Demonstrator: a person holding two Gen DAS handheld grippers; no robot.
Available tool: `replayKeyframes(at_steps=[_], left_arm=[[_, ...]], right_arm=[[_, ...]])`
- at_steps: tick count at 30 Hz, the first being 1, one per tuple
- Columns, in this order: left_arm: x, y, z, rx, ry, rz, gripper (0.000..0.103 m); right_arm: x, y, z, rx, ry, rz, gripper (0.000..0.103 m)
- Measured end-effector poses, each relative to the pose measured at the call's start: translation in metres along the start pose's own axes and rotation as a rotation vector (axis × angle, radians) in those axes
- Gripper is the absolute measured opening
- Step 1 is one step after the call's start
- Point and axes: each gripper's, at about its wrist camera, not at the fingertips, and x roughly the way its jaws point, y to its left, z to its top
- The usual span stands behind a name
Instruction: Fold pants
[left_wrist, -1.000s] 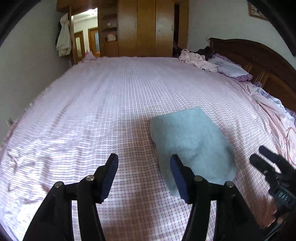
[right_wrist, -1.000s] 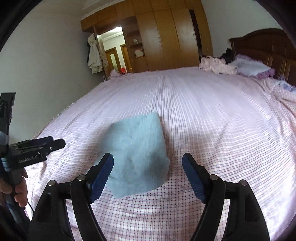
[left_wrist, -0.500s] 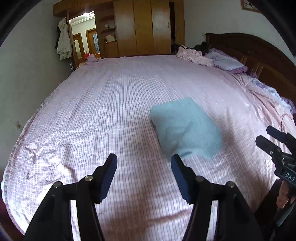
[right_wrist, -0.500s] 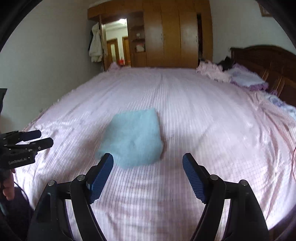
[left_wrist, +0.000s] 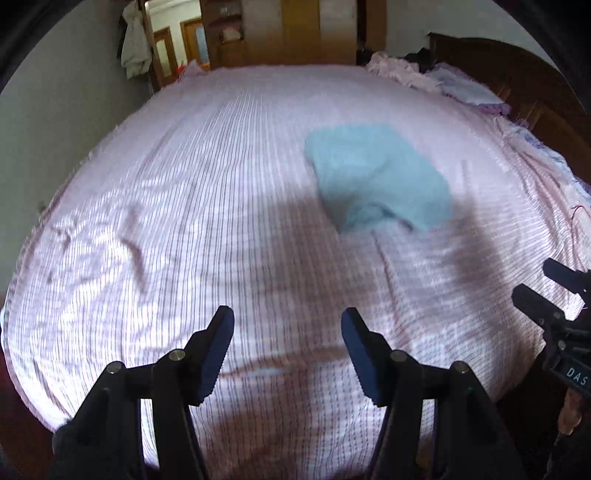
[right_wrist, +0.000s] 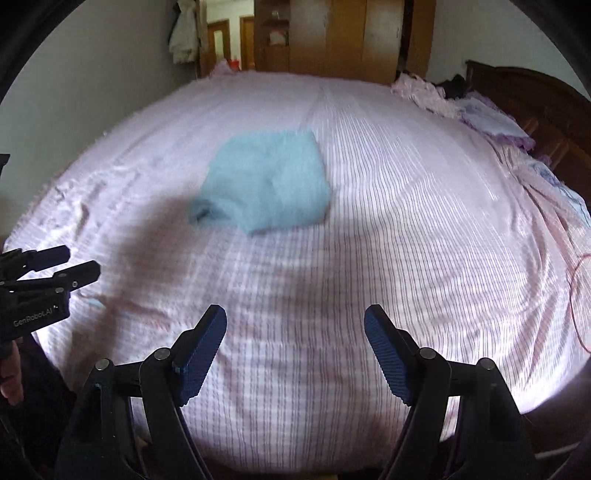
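Observation:
The light blue pants (left_wrist: 376, 181) lie folded into a compact bundle on the pink checked bed; they also show in the right wrist view (right_wrist: 269, 184). My left gripper (left_wrist: 288, 325) is open and empty, well back from the pants over the near part of the bed. My right gripper (right_wrist: 295, 321) is open and empty, also well back from the pants. The right gripper shows at the right edge of the left wrist view (left_wrist: 546, 288), and the left gripper at the left edge of the right wrist view (right_wrist: 70, 264).
The bed (left_wrist: 221, 166) fills both views, with wrinkles at its near left. Pink clothes and pillows (right_wrist: 461, 99) lie by the wooden headboard (right_wrist: 535, 96) at the right. A wardrobe (right_wrist: 332, 37) and an open doorway stand beyond the far edge.
Both grippers have pulled back and up from the folded pants, which now lie farther away in both views. Both stay open and empty.

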Motion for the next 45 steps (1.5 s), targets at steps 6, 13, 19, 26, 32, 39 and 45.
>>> replayKeyframes(at_steps=[6, 13, 19, 26, 32, 39, 45], left_arm=[[0.018, 0.006, -0.026, -0.040, 0.084, -0.001, 0.064], [0.029, 0.005, -0.048, -0.041, 0.101, 0.015, 0.064], [0.042, 0.005, -0.038, -0.026, 0.076, 0.041, 0.064], [0.066, 0.010, -0.023, -0.026, 0.066, 0.018, 0.065], [0.084, 0.007, -0.009, 0.016, 0.003, 0.047, 0.085], [0.123, 0.020, 0.019, -0.024, -0.014, 0.048, 0.103], [0.148, 0.021, 0.046, -0.006, -0.041, 0.044, 0.103]], right_arm=[[0.015, -0.006, -0.023, 0.053, 0.074, -0.027, 0.072], [0.029, -0.005, -0.043, 0.055, 0.064, -0.032, 0.072], [0.047, -0.003, -0.032, 0.031, 0.047, -0.068, 0.090], [0.076, -0.015, -0.012, 0.053, 0.063, -0.067, 0.098], [0.105, -0.020, 0.006, 0.047, 0.060, -0.097, 0.098], [0.150, -0.030, 0.047, 0.043, 0.057, -0.103, 0.098], [0.186, -0.031, 0.081, -0.015, 0.012, -0.091, 0.098]])
